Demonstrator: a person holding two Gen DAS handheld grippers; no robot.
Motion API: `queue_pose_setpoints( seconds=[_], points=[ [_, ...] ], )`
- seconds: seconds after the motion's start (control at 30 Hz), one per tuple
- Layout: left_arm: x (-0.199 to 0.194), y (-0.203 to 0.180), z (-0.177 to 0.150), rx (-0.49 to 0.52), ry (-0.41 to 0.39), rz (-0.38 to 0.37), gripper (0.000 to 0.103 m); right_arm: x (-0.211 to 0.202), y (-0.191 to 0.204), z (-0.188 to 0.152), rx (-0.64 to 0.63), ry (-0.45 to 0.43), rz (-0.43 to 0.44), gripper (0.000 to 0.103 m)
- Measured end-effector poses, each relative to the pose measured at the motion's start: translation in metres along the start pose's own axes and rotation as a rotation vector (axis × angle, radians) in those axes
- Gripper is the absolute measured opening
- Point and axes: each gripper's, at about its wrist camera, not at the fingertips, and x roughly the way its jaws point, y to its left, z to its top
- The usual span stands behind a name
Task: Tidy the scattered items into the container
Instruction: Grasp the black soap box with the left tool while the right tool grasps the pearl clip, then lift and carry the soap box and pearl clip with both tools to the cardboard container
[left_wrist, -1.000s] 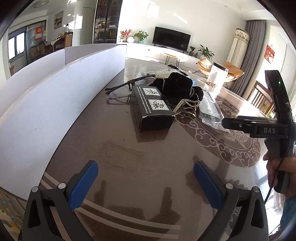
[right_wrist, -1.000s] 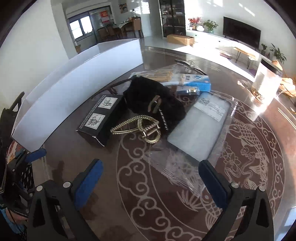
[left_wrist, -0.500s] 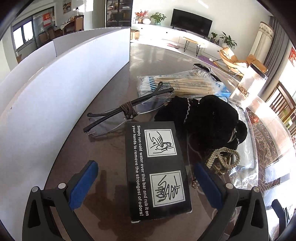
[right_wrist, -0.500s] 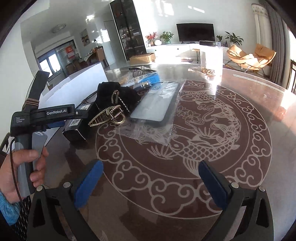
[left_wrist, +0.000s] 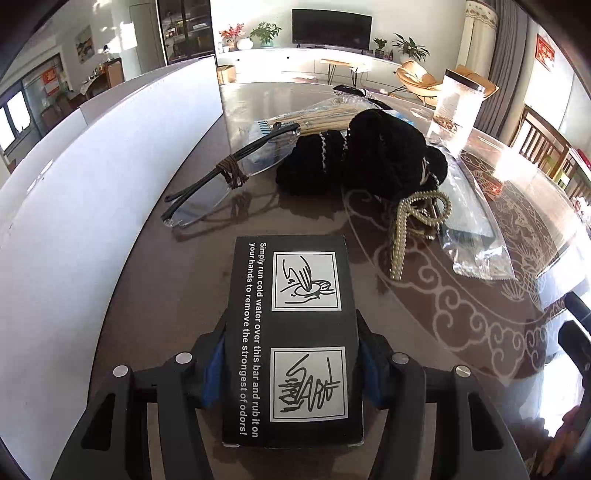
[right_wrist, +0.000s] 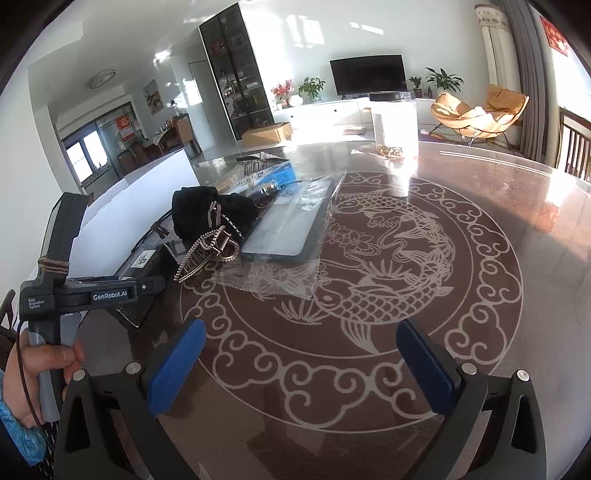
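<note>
A black box (left_wrist: 295, 332) printed with white text and two drawings lies on the brown table. My left gripper (left_wrist: 291, 373) straddles its near end, jaws closing, blue pads against both long sides. Beyond the box lie clear glasses (left_wrist: 221, 177) with a cord wound round them, a black fuzzy item (left_wrist: 369, 155) and a pearl hair clip (left_wrist: 410, 221). A clear container (right_wrist: 393, 122) with a black lid stands at the table's far side. My right gripper (right_wrist: 306, 365) is open over the fish pattern, with nothing between its fingers.
A white board (left_wrist: 92, 184) stands upright along the table's left side. A plastic sleeve (right_wrist: 288, 229) holding a flat dark sheet lies right of the clip, and a pack of chopsticks (left_wrist: 321, 114) behind the fuzzy item. A hand (right_wrist: 37, 369) grips the left tool.
The left gripper moved forward over the black box and its jaws came in against the box's sides. The right gripper swung away to the right, then held still.
</note>
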Motion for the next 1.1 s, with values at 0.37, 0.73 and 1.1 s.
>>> queue_pose_setpoints(
  seconds=[0.37,0.73,1.1],
  points=[
    [-0.04,0.019,-0.064,-0.008,-0.083,-0.021,0.058,0.036,0.035,0.019,-0.085,0.13,0.053,0.103],
    [-0.039,0.035,-0.067,-0.045,-0.12,-0.054,0.058,0.151,0.128,0.067,-0.298,0.25,-0.068,0.092],
    [-0.042,0.035,-0.069,-0.037,-0.113,-0.074,0.058,0.092,0.119,0.036,-0.287,0.268,0.004,0.05]
  ],
)
